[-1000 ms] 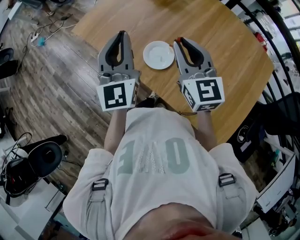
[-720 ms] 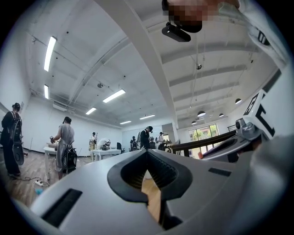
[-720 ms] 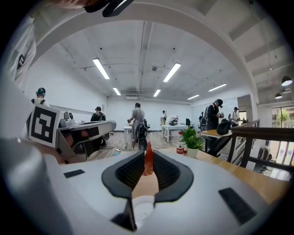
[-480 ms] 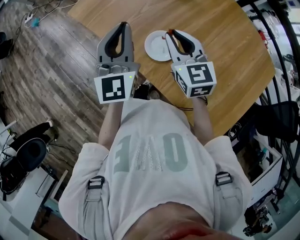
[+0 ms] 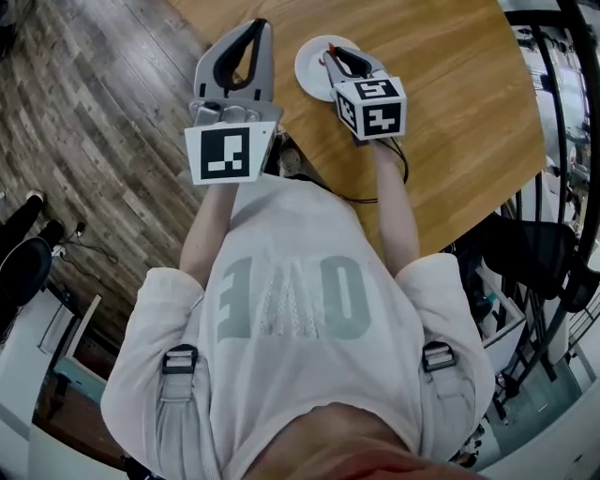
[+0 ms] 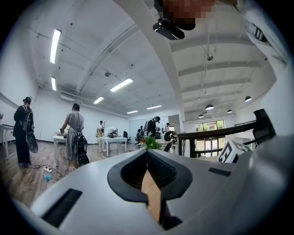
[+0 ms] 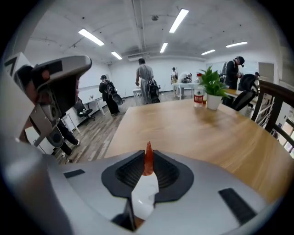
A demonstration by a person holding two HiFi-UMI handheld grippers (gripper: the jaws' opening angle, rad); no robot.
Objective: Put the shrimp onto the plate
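In the head view the small white plate [image 5: 311,75] lies on the round wooden table [image 5: 450,84]. My right gripper [image 5: 330,58] hangs over the plate's right half, tips pointing down at it. It is shut on the shrimp [image 7: 148,161], whose orange-red tail sticks up between the tips [image 7: 148,155]. Through the gap below the shrimp the white plate [image 7: 144,198] shows. My left gripper [image 5: 260,24] is held to the left of the plate, over the table's near edge. Its jaws [image 6: 147,153] are shut with nothing between them.
A potted plant [image 7: 212,91] and a bottle [image 7: 198,97] stand at the table's far end. A black railing [image 5: 562,141] runs to the right of the table. Wooden floor [image 5: 94,122] lies to the left. Several people stand at tables in the background.
Both grippers have moved forward over the table. The right one has come from beside the plate to above it, still holding the shrimp. The left one stays shut and empty.
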